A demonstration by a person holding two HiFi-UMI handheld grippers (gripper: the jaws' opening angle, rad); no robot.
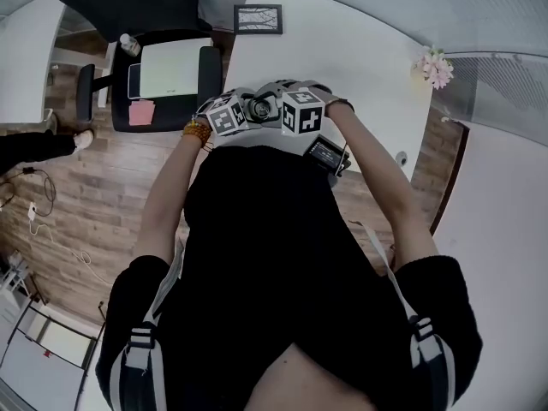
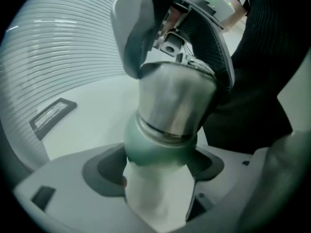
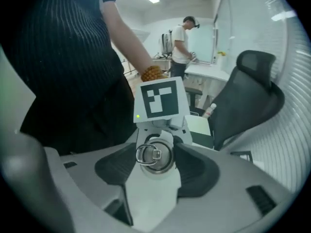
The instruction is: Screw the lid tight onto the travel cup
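The travel cup has a steel body and a green band. My left gripper is shut on that green end and holds the cup out from it. The lid, steel with a small metal ring, sits on the cup's other end. It lies between the jaws of my right gripper, whose pads stand close on either side without clearly pressing. In the head view both grippers, left and right, meet over the near edge of the white table, with the cup between them.
A framed picture lies at the table's far side and pink flowers at its right end. A black office chair and a small side table stand to the left. Another person stands far behind.
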